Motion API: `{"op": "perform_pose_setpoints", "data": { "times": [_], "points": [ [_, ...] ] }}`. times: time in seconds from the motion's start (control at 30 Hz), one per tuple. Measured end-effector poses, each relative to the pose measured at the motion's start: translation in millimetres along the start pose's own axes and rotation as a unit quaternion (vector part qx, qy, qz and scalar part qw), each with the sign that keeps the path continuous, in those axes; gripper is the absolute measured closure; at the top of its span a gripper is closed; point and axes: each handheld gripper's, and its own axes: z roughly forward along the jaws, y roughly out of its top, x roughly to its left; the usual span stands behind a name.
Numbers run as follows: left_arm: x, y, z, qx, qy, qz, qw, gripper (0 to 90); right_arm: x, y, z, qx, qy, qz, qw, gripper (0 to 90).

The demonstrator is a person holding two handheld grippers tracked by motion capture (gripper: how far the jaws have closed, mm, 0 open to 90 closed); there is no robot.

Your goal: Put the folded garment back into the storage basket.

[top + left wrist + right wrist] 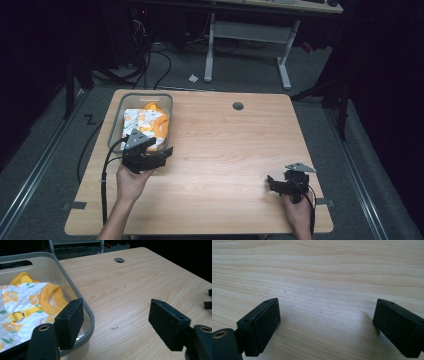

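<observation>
Two hand-held grippers are seen wide and empty, the left hand-held gripper [161,151] at the bin [116,121] rim, the right hand-held gripper [271,183] lower right on the surface [225,150], while the garment [145,122] is judged already binned, nothing left outside.

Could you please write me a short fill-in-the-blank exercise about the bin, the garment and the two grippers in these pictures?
1. The white quilted garment with orange flowers lies inside the grey plastic ____.
2. The jaws of the left gripper stand ____, with nothing between them.
3. The right gripper hovers over the bare light wooden ____, apart from the garment.
4. On the garment's yellow strap sits a small metal ____.

Missing words: bin; open; table; ring
</observation>
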Motion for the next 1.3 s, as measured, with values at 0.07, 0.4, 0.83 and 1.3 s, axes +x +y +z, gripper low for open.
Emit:
{"op": "perform_pose_setpoints", "data": {
  "times": [0.07,0.4,0.83,1.3],
  "points": [
    [-0.6,-0.2,-0.4,0.000,-0.003,-0.001,1.0000,28.7,0.0,0.0,0.0,0.000,0.000,0.000,1.0000,7.4],
    [-7.6,-3.9,-0.5,0.005,-0.013,0.001,0.9999,28.6,0.0,0.0,0.0,0.000,0.000,0.000,1.0000,7.4],
    [-11.2,-12.8,1.3,0.012,-0.016,-0.002,0.9998,28.6,0.0,0.0,0.0,0.000,0.000,0.000,1.0000,7.4],
    [-13.9,-24.2,5.1,0.025,-0.012,-0.001,0.9996,28.6,0.0,0.1,0.1,0.000,0.000,0.000,1.0000,7.4]
  ]
}}
